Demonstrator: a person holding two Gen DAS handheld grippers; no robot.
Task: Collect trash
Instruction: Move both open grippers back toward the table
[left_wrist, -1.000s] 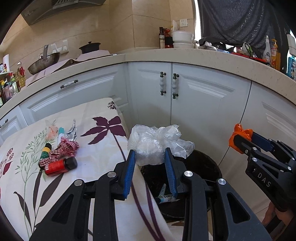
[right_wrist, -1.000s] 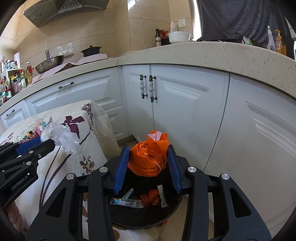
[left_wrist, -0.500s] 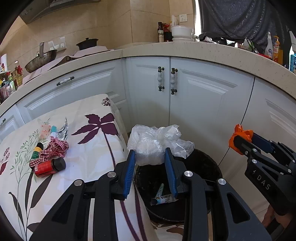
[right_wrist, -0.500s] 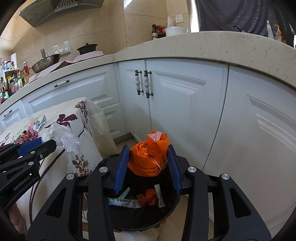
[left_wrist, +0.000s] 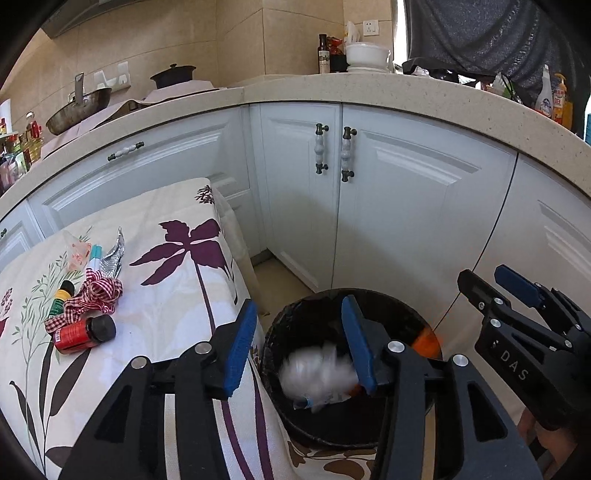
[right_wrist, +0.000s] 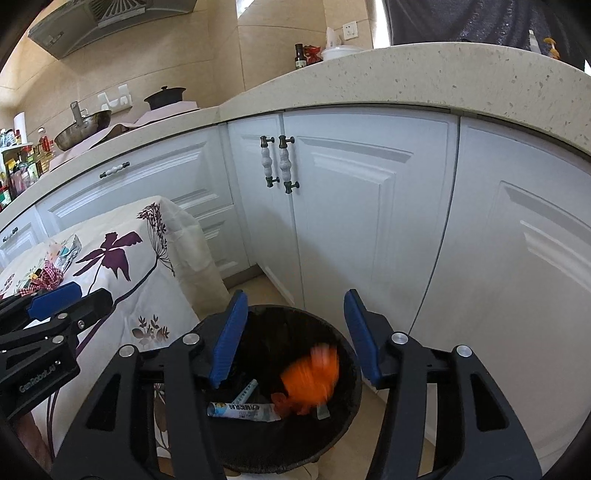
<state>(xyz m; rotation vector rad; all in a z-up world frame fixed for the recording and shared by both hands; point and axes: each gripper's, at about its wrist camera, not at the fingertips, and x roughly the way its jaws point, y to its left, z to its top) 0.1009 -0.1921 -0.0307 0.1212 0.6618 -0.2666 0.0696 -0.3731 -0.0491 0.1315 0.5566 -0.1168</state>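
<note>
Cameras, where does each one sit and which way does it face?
Left wrist: on the left tool, facing down into the bin beside the table; the right tool shows.
Right wrist: on the right tool, above the bin; the left tool shows.
Shared: bin, table, cabinets, both tools open.

**Two black hand-held claws with blue pads**

The left claw (left_wrist: 299, 341) is built of matte black plastic arms with triangular cut-outs, joined by round silver screws. Each finger ends in a ribbed bright-blue pad (left_wrist: 240, 349). The right claw (right_wrist: 295, 338) has the same black frame, silver screws and blue pads (right_wrist: 360, 336). Seen from the side, the right one carries white lettering "DAS" on its body, and the left one reads "GenRobot.AI" in pale letters.
</note>
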